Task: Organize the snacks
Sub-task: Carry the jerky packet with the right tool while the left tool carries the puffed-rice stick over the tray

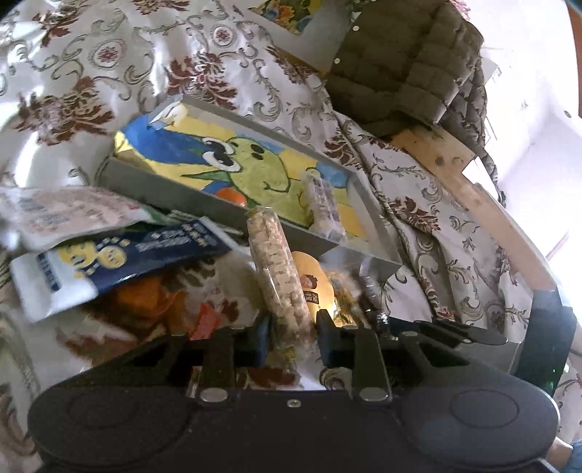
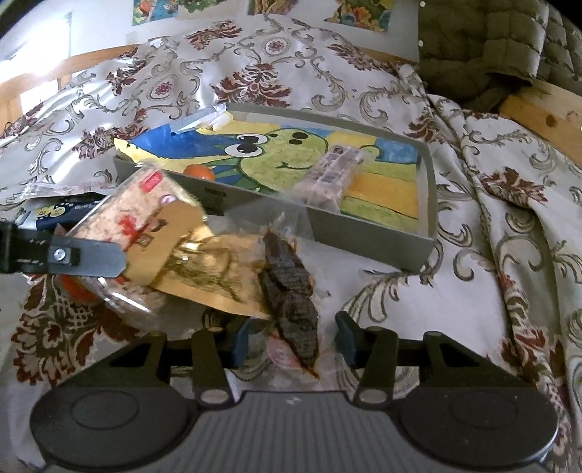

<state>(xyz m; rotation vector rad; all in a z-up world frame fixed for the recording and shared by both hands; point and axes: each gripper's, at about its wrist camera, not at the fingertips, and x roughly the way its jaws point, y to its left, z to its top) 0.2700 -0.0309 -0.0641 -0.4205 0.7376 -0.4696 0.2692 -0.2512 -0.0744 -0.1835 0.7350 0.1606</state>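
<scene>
Snacks lie heaped before a grey tray (image 2: 367, 227), already holding 1 pack; left gripper (image 1: 293, 334) pinches a rice-cracker sleeve (image 1: 276, 269), likely tray-bound; right gripper (image 2: 291, 345) spread around dark jerky (image 2: 291, 291).

Home; floral bedspread (image 2: 291, 76), quilted jacket (image 1: 403, 62), children's drawings (image 2: 358, 12) on wall.
</scene>
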